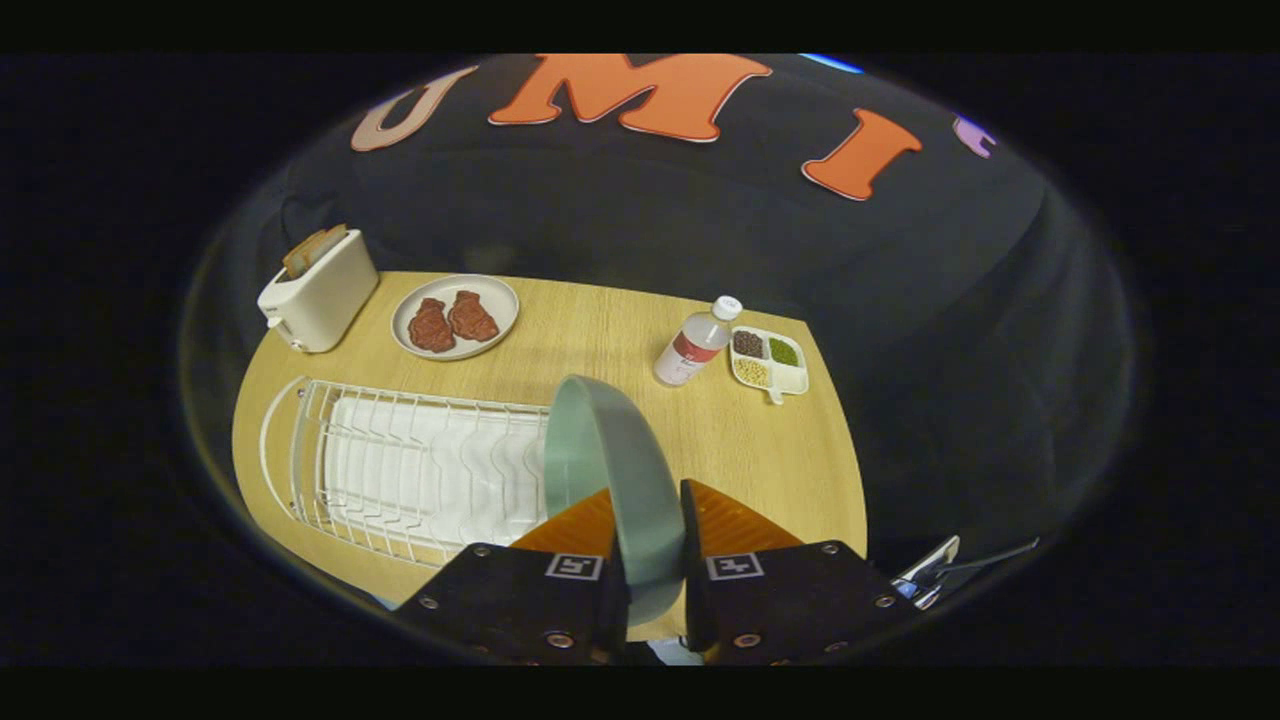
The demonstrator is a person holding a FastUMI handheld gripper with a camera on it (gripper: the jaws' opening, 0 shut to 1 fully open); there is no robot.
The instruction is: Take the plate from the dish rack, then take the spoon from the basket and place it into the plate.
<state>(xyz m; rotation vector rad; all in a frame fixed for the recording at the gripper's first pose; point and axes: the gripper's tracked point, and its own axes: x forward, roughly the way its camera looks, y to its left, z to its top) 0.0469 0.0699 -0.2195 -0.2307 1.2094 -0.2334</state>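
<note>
A: What is the gripper (650,520) holding?

B: Its two orange ribbed fingers (580,525) are closed on the rim of a round, smooth sage-green plate (610,450). The plate stands on edge between them, one pad on each face, and rises just ahead of the black finger mounts.

A: So the plate is out of the rack?

B: I judge so. It hangs above the right end of the white wire dish rack (400,470), whose slots look empty over a white moulded drip tray. The first step seems done or nearly so; the plate is not yet set down on the pale wooden table (760,450).

A: And the spoon and the basket?

B: I cannot make them out. That half of the task is still ahead, by my reading.

A: What lies farther off?

B: Beyond the rack, a clear plastic bottle (695,342) with a white cap and red label stands just beside a white divided dish (768,362) holding dark, green and yellow grains. Farther left is a round pale plate with two reddish-brown meat pieces (455,316), and at the far corner a cream, glossy toaster (318,290) with bread slices in its slot.
</note>
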